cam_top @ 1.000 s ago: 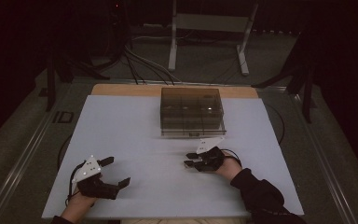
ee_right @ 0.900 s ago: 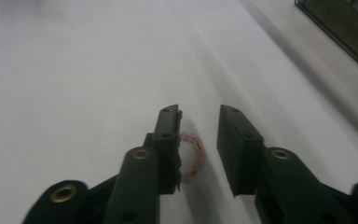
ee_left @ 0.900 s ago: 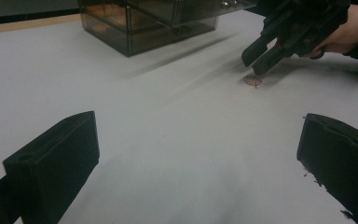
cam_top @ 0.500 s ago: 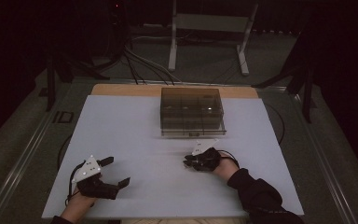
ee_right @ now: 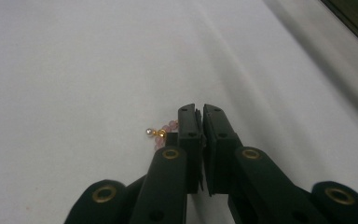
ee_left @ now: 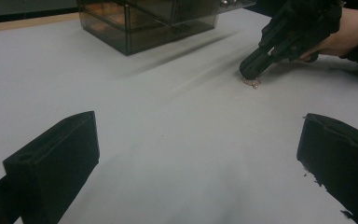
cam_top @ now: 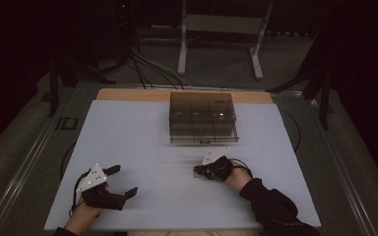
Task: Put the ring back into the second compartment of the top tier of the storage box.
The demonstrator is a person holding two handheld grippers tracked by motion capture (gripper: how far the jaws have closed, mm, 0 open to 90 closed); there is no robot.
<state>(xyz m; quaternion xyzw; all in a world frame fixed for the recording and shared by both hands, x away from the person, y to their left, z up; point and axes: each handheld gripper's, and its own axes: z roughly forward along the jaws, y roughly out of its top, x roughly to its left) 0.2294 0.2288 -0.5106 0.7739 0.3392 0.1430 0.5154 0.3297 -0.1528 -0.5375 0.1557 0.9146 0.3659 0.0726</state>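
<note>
A small piece of jewellery with pink beads [ee_right: 161,133] and a gold clasp lies on the white mat [cam_top: 128,137]. My right gripper [ee_right: 200,112] has just been closing, and its jaws now stand together on the beads. Part of the string sticks out to the left of the left jaw. In the left gripper view the beads [ee_left: 252,84] rest on the mat under the tip of the right gripper [ee_left: 249,72]. In the high view the right gripper [cam_top: 197,171] points left, in front of the box. My left gripper [cam_top: 124,180] sits at the front left, wide open, with nothing between its jaws.
A smoky transparent box [cam_top: 202,118] with compartments stands at the back middle of the mat; its front drawer sticks out a little. Cables and a metal stand [cam_top: 219,29] lie on the floor beyond the table.
The right gripper's jaws have come together at the beads; the hand has barely shifted. The left gripper has stayed where it was.
</note>
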